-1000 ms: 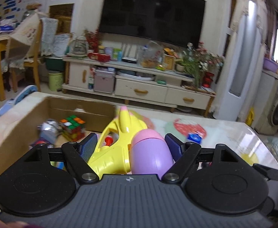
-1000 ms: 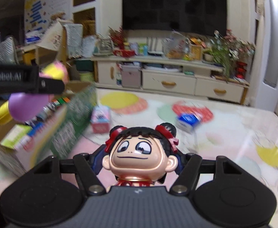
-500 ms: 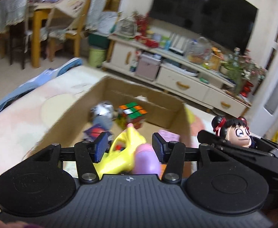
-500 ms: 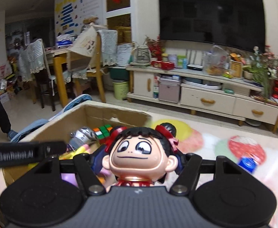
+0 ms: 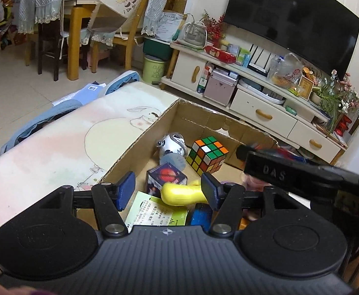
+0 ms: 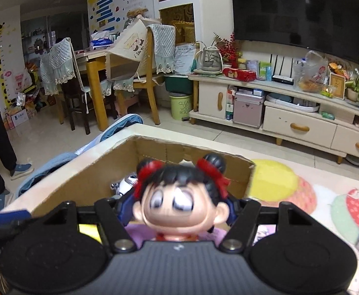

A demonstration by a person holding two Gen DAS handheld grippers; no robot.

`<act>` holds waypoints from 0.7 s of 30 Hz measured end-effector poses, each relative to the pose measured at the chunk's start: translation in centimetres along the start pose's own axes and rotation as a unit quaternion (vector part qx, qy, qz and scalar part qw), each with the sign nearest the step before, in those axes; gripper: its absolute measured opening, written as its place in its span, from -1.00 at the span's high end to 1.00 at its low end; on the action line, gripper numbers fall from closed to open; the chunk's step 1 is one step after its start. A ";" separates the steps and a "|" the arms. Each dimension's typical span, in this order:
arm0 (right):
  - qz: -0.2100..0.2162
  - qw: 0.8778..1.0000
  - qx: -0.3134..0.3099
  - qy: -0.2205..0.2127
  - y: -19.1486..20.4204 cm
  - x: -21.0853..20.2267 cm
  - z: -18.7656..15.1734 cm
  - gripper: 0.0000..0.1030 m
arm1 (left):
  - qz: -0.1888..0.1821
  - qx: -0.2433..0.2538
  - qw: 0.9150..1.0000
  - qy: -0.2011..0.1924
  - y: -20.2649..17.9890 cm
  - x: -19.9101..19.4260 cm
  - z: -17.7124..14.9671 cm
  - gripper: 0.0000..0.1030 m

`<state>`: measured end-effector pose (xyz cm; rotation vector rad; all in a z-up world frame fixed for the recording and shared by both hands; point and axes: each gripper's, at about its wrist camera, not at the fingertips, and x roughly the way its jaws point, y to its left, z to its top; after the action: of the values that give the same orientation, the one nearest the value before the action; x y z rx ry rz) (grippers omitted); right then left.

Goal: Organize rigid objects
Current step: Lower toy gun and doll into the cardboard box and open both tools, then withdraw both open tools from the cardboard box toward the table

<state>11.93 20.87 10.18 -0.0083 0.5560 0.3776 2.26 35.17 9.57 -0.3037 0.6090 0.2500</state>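
Now, in the left wrist view, the left gripper [image 5: 167,190] is wide open over the cardboard box [image 5: 140,139], holding nothing. Below it lie a yellow toy [image 5: 180,193], a green card [image 5: 158,212] and a small dark cube [image 5: 166,175]. A Rubik's cube [image 5: 207,153] sits near the box's far wall. In the right wrist view, the right gripper [image 6: 178,206] squeezes the doll [image 6: 179,200] over the box's near edge, and the doll hides most of the inside.

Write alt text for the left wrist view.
The left claw hangs open over a cardboard box on a table, a yellow toy lying below it. Also in the box: a Rubik's cube, a small dark cube and a white figure. The right claw's arm crosses at right.
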 end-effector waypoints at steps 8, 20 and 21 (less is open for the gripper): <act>-0.021 0.999 -0.002 -0.033 -0.4 -2.0 0.2 -0.54 | 0.006 0.009 1.000 0.000 -0.3 0.1 -0.3 -0.79; -0.092 0.992 0.023 -0.078 -3.7 -8.0 -3.0 -0.66 | -0.009 0.014 1.000 -0.004 -1.0 -0.5 -0.9 -0.95; -0.096 0.992 0.027 -0.080 -4.0 -8.4 -3.3 -0.66 | -0.011 0.017 1.000 -0.006 -1.1 -0.5 -1.0 -0.95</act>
<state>5.07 13.86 11.30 0.0199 0.4035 0.1737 1.65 33.73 9.30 -0.2758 0.5976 0.2206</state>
